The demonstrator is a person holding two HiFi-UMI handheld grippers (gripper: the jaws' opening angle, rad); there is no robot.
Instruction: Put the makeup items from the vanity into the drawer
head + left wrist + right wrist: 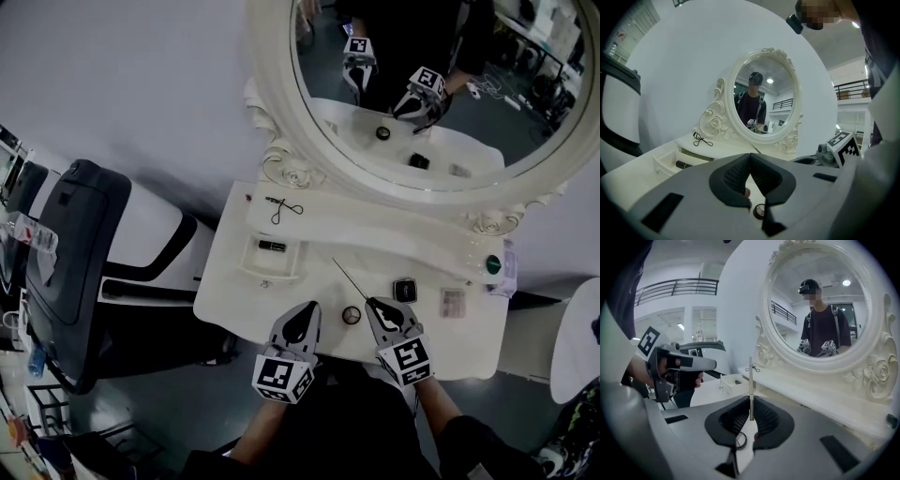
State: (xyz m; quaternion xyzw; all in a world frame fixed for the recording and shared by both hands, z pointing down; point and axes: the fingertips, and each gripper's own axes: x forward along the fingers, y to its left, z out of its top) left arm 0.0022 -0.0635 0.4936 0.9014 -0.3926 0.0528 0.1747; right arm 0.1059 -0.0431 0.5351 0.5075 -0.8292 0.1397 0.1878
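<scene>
A thin stick-like makeup tool point(352, 279) slants over the white vanity top point(234, 300). My right gripper point(373, 302) is shut on its near end. In the right gripper view the stick point(751, 380) stands upright between the pads of that gripper point(751, 399). My left gripper point(309, 307) hovers beside it at the front edge, jaws shut and empty point(750, 155). A small round pot point(352, 316) lies between the two grippers. The open drawer point(253, 267) at the left holds a dark tube point(272, 246). An eyelash curler point(284, 208) lies on the shelf behind it.
A black square compact point(404, 290), a pinkish palette point(453, 302) and a green round item point(492, 265) lie to the right. The oval mirror point(281, 159) with its carved frame rises behind the shelf. A black chair point(75, 253) stands left of the vanity.
</scene>
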